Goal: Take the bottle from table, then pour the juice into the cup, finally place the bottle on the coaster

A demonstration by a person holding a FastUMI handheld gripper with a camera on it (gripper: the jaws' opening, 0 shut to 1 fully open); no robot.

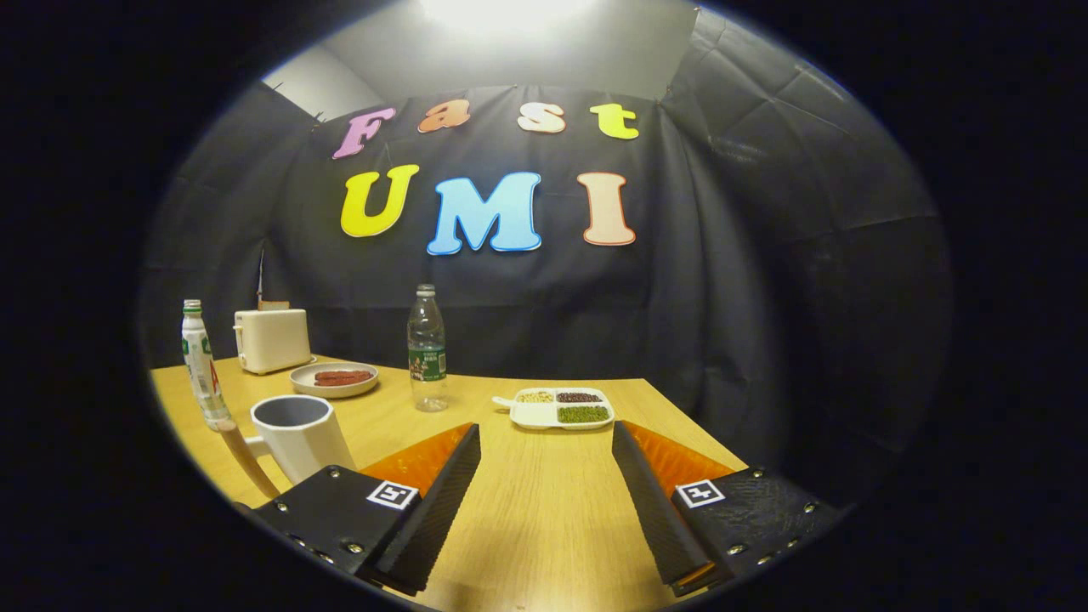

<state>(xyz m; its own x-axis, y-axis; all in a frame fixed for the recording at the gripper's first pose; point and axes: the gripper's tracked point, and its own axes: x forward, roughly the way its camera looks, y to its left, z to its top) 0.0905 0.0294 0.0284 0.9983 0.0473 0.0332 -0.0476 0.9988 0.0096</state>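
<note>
Beyond the fingers, clear bottle (427, 348) stands upright mid-table, cup (299, 435) left of it near a white bottle (202, 367). Gripper (546, 463) wide open, holding nothing. Risk: 2 bottles, wrong one grabbed, or bottle tipped on approach; coaster not identifiable.

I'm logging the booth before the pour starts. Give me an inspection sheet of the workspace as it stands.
Surface: wooden table, bare between the fingers.
Job's things: white-labelled bottle upright beside the grey-lined cup; clear bottle upright, beyond the fingers. Coaster: cannot tell.
Clutter: toaster; plate of sausages; divided tray of beans.
Grippers: gripper open, holding nothing, above the table.
Cables: nothing seen.
Surroundings: black cloth wall, light overhead.
</note>
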